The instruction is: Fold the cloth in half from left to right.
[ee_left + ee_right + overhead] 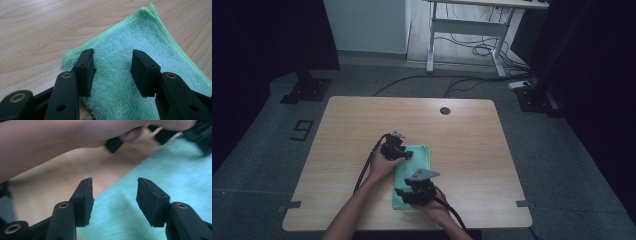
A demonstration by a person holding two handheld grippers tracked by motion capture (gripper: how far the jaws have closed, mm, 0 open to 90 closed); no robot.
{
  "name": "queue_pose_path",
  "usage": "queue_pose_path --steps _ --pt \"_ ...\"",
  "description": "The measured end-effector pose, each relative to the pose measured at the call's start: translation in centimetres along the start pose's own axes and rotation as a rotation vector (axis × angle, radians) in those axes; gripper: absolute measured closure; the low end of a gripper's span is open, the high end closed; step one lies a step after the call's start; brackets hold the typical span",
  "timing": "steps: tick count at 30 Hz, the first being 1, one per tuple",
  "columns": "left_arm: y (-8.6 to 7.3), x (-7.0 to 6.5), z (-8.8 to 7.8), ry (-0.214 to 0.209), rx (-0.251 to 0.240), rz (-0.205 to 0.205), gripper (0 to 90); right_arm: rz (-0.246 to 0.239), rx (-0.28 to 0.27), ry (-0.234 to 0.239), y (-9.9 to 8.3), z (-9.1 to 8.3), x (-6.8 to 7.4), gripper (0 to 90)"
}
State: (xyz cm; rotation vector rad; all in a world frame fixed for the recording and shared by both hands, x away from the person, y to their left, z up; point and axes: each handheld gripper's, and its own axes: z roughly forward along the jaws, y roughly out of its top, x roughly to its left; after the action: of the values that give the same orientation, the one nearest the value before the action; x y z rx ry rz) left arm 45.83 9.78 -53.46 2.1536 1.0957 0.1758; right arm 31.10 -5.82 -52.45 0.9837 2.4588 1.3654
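- A green towel (414, 175) lies folded flat on the wooden bench (472, 150), a little toward the person's side of the middle.
- The left gripper (404, 155) sits at the towel's far left corner, held in the left hand (382, 167). In the left gripper view its jaws stand apart over the towel (140, 62), with nothing clamped between them; the pads are clear of the cloth's edge.
- The right gripper (401, 194) is at the towel's near left corner, held in the right hand (434, 207). In the right gripper view its jaws stand apart and hold nothing, with the towel (160, 170) and bare bench (50, 182) beneath them.
- That view is blurred; the person's left forearm (50, 142) crosses its top.
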Motion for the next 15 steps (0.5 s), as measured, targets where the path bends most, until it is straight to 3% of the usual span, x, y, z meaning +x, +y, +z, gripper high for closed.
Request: queue_pose_path --steps 3,6,8,11,15 --pt "0.0 0.0 0.0 -0.003 -0.002 -0.001 52.8 0.028 0.034 -0.037 0.2 0.9 -2.0 46.4" --pt "-0.1 0.2 0.0 -0.012 -0.008 -0.004 52.9 0.048 0.056 -0.053 -0.5 1.4 -2.8 45.6" --pt "-0.1 0.3 0.0 -0.017 -0.01 -0.007 53.0 0.04 0.066 -0.064 -1.3 1.3 -2.7 45.1" --pt "-0.1 0.2 0.0 -0.013 -0.008 -0.005 53.1 0.027 0.041 -0.076 -2.5 0.6 -2.0 45.3" --pt "-0.1 -0.1 0.0 0.002 -0.004 0.007 52.4 0.018 0.045 -0.053 -3.0 -0.3 -1.6 46.0"
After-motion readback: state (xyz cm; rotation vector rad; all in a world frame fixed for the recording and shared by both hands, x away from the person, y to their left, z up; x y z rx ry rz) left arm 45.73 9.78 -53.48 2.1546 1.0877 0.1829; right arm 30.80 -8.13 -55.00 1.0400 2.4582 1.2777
